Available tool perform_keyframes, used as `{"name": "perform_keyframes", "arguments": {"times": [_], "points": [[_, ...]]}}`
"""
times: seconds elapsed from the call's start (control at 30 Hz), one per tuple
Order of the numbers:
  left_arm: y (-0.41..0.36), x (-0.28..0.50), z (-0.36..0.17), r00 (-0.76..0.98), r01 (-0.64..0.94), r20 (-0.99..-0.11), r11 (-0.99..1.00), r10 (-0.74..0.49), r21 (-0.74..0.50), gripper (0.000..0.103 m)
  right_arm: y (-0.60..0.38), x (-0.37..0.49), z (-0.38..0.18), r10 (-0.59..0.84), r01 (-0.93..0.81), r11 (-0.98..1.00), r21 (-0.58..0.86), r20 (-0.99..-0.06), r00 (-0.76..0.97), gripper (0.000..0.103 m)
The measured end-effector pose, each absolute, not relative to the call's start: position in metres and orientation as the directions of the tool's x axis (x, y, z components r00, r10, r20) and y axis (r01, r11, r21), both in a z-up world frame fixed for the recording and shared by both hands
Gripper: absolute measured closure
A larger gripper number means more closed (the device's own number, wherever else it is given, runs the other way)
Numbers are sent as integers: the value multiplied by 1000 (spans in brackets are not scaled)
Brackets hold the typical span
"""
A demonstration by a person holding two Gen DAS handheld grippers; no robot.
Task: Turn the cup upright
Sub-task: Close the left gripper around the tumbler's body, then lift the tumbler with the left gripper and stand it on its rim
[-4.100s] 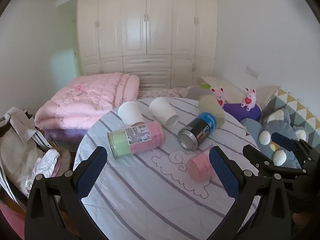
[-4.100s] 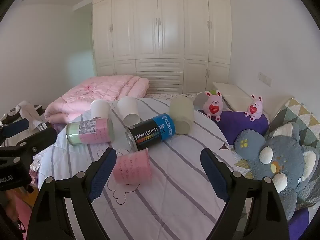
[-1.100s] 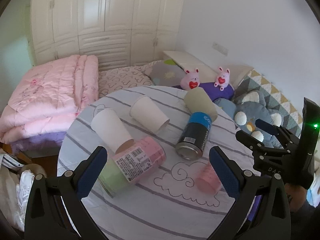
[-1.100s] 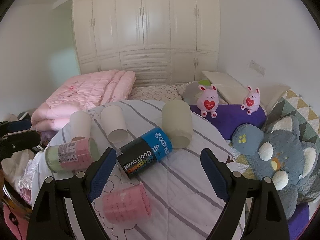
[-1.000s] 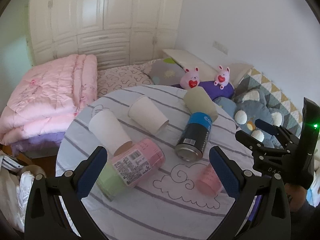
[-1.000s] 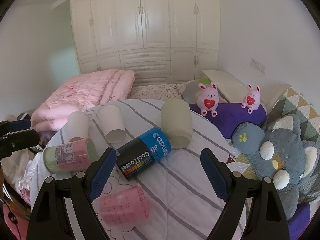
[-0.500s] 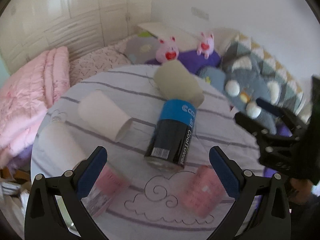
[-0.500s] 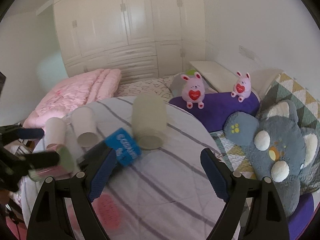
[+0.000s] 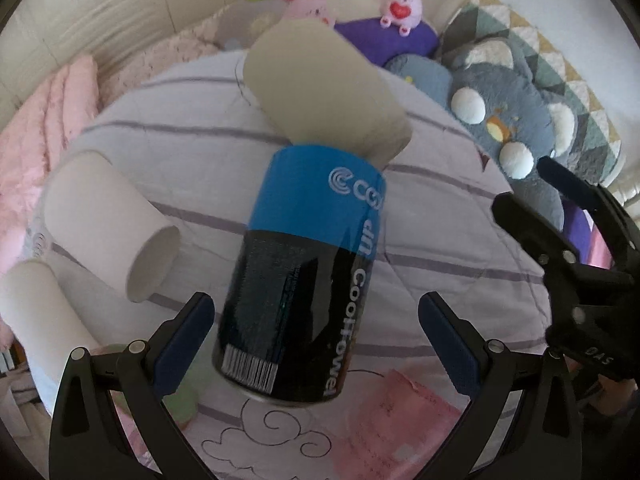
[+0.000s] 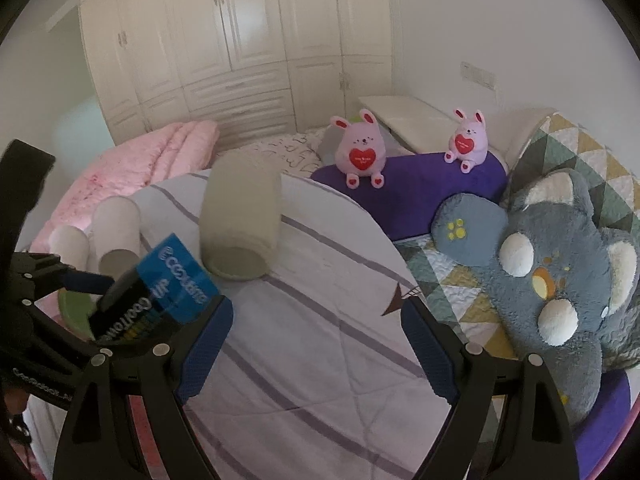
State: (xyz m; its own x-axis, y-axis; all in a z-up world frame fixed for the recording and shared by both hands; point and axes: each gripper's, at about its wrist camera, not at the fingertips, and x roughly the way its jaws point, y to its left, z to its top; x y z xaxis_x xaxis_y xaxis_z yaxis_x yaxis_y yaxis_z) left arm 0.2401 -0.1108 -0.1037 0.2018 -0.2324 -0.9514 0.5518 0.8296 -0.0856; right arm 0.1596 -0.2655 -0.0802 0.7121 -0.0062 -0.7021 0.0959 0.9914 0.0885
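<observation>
Reaching low over the round table [image 9: 440,216], the left gripper [image 9: 314,344] points forward with its jaws spread wide, the near end of the blue-and-black can [image 9: 304,272] lying on its side between them, touched by neither pad. Just beyond the can's far end lies a beige cup [image 9: 324,84], tipped over with its mouth facing near. Two white paper cups [image 9: 108,216] lie to the left, a pink cup [image 9: 404,420] near right. The right gripper [image 10: 316,344] hovers further right over the striped cloth, its jaws likewise open and empty, aimed toward the beige cup's right.
</observation>
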Motion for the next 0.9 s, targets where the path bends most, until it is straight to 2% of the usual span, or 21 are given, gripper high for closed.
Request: {"name": "perform_keyframes", "arguments": {"times": [0.13, 0.17, 0.27, 0.57, 0.9], "points": [[-115, 245, -115, 189, 552, -963, 831, -193, -58, 3, -271, 161, -83, 10, 98, 989, 112, -707, 707, 16], [-115, 247, -118, 185, 551, -964, 833, -190, -58, 11, -272, 161, -84, 8, 97, 989, 109, -707, 707, 16], [-114, 251, -126, 197, 539, -972, 842, -131, -4, 28, -270, 161, -84, 16, 88, 990, 110, -708, 706, 16], [-110, 243, -105, 288, 530, -948, 847, -134, 42, 31, -266, 156, -79, 19, 79, 991, 107, -701, 713, 16], [-105, 227, -74, 346, 536, -918, 844, -193, 25, 35, -258, 141, -62, 23, 64, 992, 105, -670, 742, 16]]}}
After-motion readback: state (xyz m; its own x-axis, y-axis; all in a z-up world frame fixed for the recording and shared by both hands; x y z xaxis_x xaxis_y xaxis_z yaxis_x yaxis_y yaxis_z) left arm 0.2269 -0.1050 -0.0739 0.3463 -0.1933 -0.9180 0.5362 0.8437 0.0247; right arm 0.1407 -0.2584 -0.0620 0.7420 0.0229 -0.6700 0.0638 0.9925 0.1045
